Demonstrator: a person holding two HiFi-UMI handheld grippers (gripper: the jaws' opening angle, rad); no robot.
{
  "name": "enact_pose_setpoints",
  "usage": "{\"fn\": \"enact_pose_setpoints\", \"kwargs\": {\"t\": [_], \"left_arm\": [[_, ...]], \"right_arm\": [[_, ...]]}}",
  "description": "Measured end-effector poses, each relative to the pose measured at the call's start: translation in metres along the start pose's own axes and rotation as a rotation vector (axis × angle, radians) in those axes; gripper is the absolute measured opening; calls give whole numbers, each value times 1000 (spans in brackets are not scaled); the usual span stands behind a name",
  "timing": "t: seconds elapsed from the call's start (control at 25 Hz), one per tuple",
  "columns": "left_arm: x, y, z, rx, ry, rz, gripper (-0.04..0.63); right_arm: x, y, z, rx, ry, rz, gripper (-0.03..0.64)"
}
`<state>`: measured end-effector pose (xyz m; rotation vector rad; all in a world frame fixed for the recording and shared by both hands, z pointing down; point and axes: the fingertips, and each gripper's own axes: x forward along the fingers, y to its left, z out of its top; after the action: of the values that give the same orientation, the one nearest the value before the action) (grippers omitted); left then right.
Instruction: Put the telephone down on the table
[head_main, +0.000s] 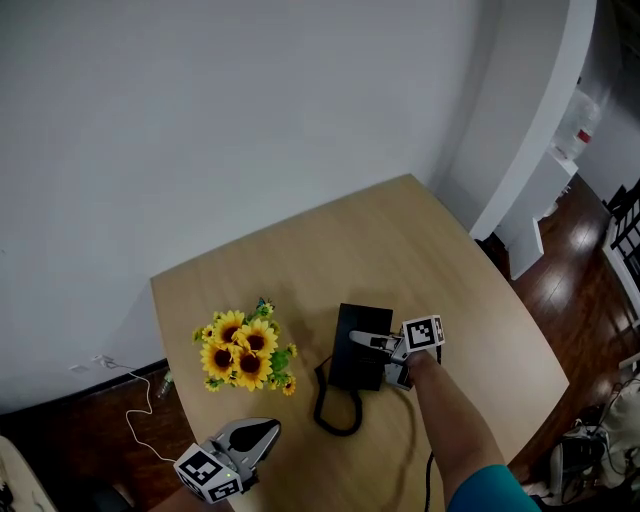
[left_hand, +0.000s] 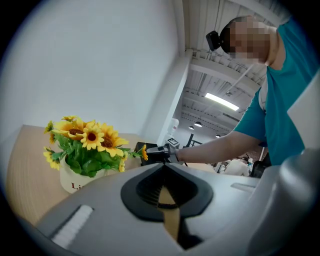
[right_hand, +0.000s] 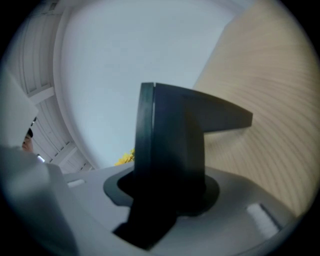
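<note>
The black telephone (head_main: 358, 345) is low over the wooden table (head_main: 400, 240), right of centre, and its curly cord (head_main: 335, 410) loops onto the tabletop toward me. My right gripper (head_main: 372, 342) is shut on the telephone's right side. In the right gripper view the dark body (right_hand: 170, 135) fills the space between the jaws. I cannot tell whether the telephone rests on the table. My left gripper (head_main: 262, 432) hovers at the table's near left edge with its jaws together and nothing in them. From there I see the telephone (left_hand: 150, 150) past the flowers.
A white pot of yellow sunflowers (head_main: 243, 352) stands left of the telephone, close to it, also seen in the left gripper view as sunflowers (left_hand: 85, 145). A white wall runs behind the table. A white cable (head_main: 130, 395) lies on the dark floor at left.
</note>
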<state>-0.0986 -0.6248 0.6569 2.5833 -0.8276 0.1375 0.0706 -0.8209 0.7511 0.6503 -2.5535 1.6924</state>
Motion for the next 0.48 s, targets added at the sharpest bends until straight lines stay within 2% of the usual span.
{"fn": "enact_pose_setpoints", "kwargs": {"t": [0.12, 0.48], "left_arm": [[1, 1, -3, -6, 0, 2, 3], [0, -5, -7, -8, 9, -4, 3]], "right_arm": [[5, 3, 2, -13, 4, 18, 180], [-10, -16, -3, 9, 56, -190, 325]]}}
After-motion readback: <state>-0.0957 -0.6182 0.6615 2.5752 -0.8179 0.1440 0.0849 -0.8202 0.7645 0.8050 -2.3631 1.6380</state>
